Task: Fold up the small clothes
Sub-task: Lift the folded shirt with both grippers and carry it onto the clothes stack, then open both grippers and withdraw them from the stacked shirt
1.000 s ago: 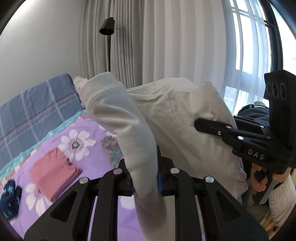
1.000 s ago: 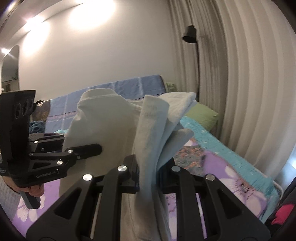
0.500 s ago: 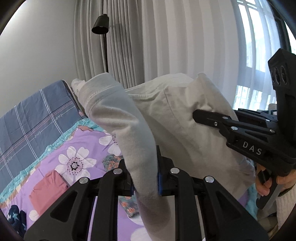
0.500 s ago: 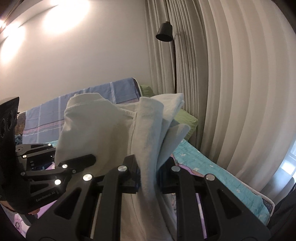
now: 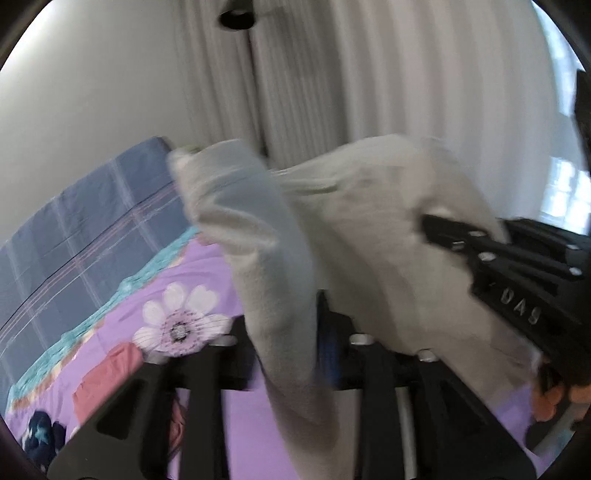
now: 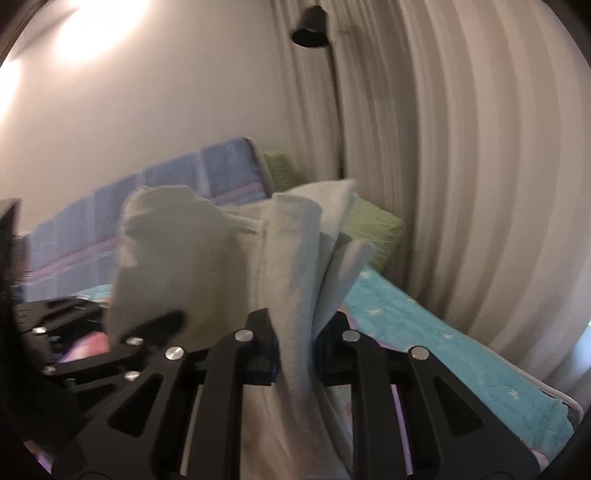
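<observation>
A cream-white small garment point(image 5: 369, 236) hangs in the air between my two grippers, above the bed. My left gripper point(image 5: 286, 332) is shut on one bunched edge of it. My right gripper point(image 6: 295, 336) is shut on the other edge, with folds of the garment point(image 6: 299, 258) standing up between its fingers. The right gripper also shows at the right of the left wrist view point(image 5: 517, 277), and the left gripper at the lower left of the right wrist view point(image 6: 110, 343). Both views are motion-blurred.
Below lies a purple flowered bedspread point(image 5: 177, 325) with a folded pink garment point(image 5: 107, 380) and a dark blue item point(image 5: 40, 439). A blue plaid pillow point(image 5: 92, 229), a green pillow point(image 6: 373, 225), curtains point(image 6: 461, 147) and a floor lamp point(image 6: 314, 33) stand behind.
Both grippers have swung with the garment still held; the views have tilted and blurred, and the bed and lamp have shifted in frame. The grip on the garment is unchanged.
</observation>
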Demonstrator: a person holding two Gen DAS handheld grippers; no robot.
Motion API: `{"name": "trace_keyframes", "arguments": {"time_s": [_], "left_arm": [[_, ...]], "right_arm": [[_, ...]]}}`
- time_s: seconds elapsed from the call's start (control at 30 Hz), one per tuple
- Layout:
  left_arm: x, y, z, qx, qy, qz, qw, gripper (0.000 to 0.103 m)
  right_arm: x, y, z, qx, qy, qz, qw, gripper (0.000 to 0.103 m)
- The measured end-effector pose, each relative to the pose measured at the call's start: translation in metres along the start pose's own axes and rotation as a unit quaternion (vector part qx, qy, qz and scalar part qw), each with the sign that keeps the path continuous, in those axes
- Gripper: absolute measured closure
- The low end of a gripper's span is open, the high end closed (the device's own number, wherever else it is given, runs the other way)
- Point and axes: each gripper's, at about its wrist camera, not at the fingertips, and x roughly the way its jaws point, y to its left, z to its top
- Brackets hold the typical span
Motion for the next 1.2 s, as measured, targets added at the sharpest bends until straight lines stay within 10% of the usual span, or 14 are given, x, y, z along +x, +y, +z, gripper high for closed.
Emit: {"name": "trace_keyframes", "arguments": {"time_s": [0.07, 0.3, 0.53, 0.83, 1.2], "left_arm": [[0.024, 0.006, -0.019, -0.018, 0.018, 0.046, 0.9986, 0.04], [0.091, -0.009, -0.119, 0.012, 0.142, 0.011, 0.9897, 0.038], [0.086, -0.017, -0.133, -0.004, 0.121, 0.021, 0.9925, 0.038], [0.071, -0.013, -0.131, -0.028, 0.105, 0.051, 0.9927, 0.026], [-0.073, -0.023, -0.146, -0.013, 0.033, -0.03, 0.9989, 0.012]], "right_arm": [[0.023, -0.011, -0.016, 0.018, 0.026, -0.061, 0.998, 0.043], [0.092, -0.044, -0.124, 0.017, 0.202, -0.077, 0.976, 0.041], [0.097, -0.062, -0.149, 0.071, 0.18, -0.072, 0.978, 0.025], [0.096, -0.037, -0.151, -0.006, 0.166, -0.155, 0.974, 0.02], [0.053, -0.018, -0.141, -0.041, 0.115, -0.222, 0.967, 0.015]]}}
